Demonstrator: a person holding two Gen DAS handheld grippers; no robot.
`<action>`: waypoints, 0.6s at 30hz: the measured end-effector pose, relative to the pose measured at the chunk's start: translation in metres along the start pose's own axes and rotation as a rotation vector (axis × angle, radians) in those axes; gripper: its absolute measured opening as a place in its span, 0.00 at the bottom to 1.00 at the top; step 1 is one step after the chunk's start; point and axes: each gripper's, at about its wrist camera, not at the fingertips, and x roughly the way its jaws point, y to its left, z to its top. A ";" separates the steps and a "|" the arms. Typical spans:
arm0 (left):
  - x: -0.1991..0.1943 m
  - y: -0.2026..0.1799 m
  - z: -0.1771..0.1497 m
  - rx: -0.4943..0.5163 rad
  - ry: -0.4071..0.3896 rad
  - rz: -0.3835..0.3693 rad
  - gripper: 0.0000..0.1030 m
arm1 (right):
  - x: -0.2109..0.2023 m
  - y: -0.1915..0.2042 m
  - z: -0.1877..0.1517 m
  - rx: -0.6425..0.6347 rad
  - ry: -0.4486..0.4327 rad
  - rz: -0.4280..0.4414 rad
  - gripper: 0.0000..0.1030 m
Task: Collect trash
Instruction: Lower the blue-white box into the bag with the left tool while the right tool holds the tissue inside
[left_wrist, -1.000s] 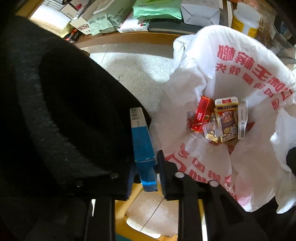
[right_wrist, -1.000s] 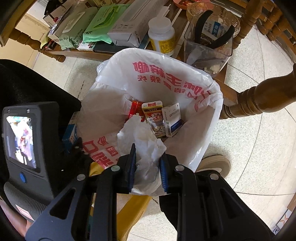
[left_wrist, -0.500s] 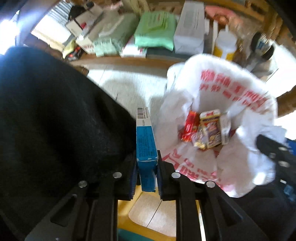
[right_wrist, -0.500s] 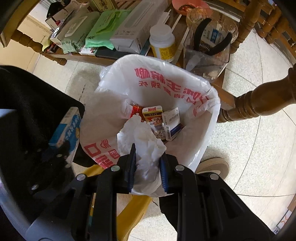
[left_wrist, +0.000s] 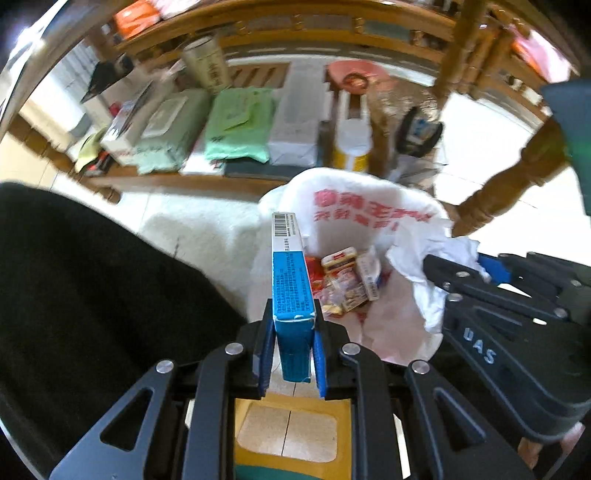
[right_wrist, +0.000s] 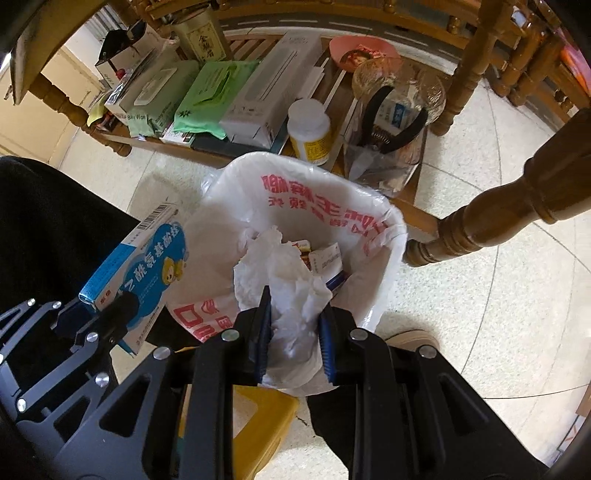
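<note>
My left gripper (left_wrist: 290, 332) is shut on a blue and white medicine box (left_wrist: 290, 280) and holds it upright beside the left rim of the white trash bag (left_wrist: 369, 210). The box also shows in the right wrist view (right_wrist: 144, 269). My right gripper (right_wrist: 295, 321) is shut on a crumpled white tissue (right_wrist: 284, 280) over the near rim of the bag (right_wrist: 314, 199). Several small packets (left_wrist: 347, 284) lie in the bag's bottom.
A low wooden shelf (right_wrist: 122, 142) behind the bag holds wipe packs (right_wrist: 210, 96), a white box (right_wrist: 273, 88) and a pill bottle (right_wrist: 310, 131). A wooden chair leg (right_wrist: 491, 218) stands at the right. A yellow stool (right_wrist: 266, 417) and dark clothing (left_wrist: 92, 288) are near me.
My left gripper has lifted and swung right with the box, from beside the dark clothing to the bag's rim. My right gripper has kept its hold on the tissue, rising slightly.
</note>
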 end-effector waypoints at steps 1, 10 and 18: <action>0.000 -0.001 0.001 0.018 -0.003 -0.013 0.18 | 0.000 0.000 0.000 0.002 -0.002 -0.001 0.22; 0.027 -0.010 0.012 0.095 0.053 -0.154 0.18 | 0.014 -0.004 0.001 0.006 0.024 -0.006 0.22; 0.059 -0.011 0.022 0.107 0.138 -0.234 0.18 | 0.045 -0.014 0.004 0.028 0.093 -0.010 0.22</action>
